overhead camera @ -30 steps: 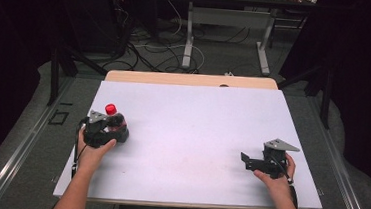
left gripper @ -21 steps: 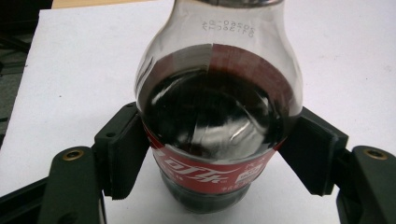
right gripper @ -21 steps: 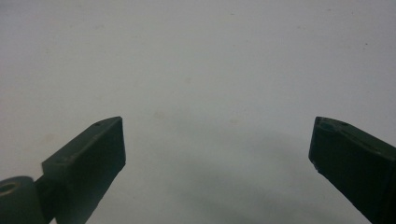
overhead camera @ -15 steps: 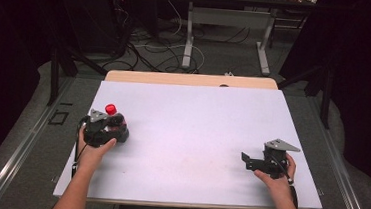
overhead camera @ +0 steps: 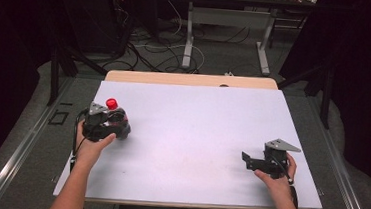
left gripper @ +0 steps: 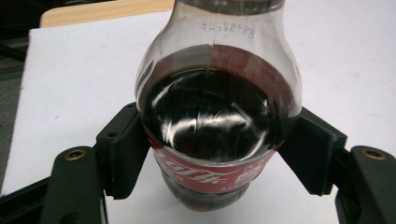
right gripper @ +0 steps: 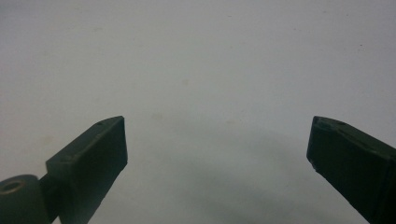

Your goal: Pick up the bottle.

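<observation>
A cola bottle [left gripper: 217, 121] with a red label, a red cap [overhead camera: 112, 103] and dark drink stands upright at the left of the white table [overhead camera: 197, 125]. My left gripper [overhead camera: 114, 124] is shut on the bottle, its black pads [left gripper: 122, 154] pressed against both sides at the label. In the left gripper view the bottle's base hangs a little above the table. My right gripper [overhead camera: 246, 158] rests near the table's front right, held by a hand, with its jaws wide apart and nothing between them; its fingertips [right gripper: 105, 144] frame bare tabletop.
A wooden strip [overhead camera: 190, 80] edges the table's far side. Beyond it are table legs [overhead camera: 189, 34] and loose cables [overhead camera: 152, 52] on the floor. Dark curtains close in both sides.
The left gripper has lifted slightly with the bottle in it. The right gripper has stayed where it was.
</observation>
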Demonstrator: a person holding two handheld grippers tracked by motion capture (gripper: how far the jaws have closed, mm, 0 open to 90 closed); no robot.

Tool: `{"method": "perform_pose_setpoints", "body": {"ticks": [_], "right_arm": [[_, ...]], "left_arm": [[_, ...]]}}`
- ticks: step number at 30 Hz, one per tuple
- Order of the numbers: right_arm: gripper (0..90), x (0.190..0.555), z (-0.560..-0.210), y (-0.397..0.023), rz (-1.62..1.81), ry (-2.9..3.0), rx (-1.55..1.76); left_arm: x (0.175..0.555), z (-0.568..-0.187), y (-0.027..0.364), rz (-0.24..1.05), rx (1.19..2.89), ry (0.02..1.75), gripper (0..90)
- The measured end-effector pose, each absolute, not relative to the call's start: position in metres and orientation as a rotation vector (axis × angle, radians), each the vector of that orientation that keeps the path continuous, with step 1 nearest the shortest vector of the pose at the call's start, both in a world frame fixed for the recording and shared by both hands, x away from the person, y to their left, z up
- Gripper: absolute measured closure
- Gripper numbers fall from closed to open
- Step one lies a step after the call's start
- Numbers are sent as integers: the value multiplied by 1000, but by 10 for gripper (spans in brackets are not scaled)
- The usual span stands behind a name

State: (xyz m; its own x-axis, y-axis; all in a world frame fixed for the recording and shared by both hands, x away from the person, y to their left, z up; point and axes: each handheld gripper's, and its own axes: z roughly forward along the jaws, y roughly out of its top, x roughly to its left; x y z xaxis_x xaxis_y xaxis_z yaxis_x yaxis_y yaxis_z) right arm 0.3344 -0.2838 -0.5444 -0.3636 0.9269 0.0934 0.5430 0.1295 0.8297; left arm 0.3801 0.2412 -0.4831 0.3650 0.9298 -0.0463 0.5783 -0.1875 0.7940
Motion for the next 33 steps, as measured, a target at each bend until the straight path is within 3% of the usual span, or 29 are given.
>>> {"method": "perform_pose_setpoints", "body": {"ticks": [14, 23, 33], "right_arm": [[71, 335, -514, -270, 1134, 2065, 1281], [143, 346, -479, -247, 1113, 2160, 1135], [156, 354, -442, -218, 1166, 2215, 995]], "left_arm": [[377, -455, 180, 520, 2041, 1084, 298], [374, -453, 144, 465, 2073, 989, 298], [367, -450, 119, 405, 2075, 910, 298]]}}
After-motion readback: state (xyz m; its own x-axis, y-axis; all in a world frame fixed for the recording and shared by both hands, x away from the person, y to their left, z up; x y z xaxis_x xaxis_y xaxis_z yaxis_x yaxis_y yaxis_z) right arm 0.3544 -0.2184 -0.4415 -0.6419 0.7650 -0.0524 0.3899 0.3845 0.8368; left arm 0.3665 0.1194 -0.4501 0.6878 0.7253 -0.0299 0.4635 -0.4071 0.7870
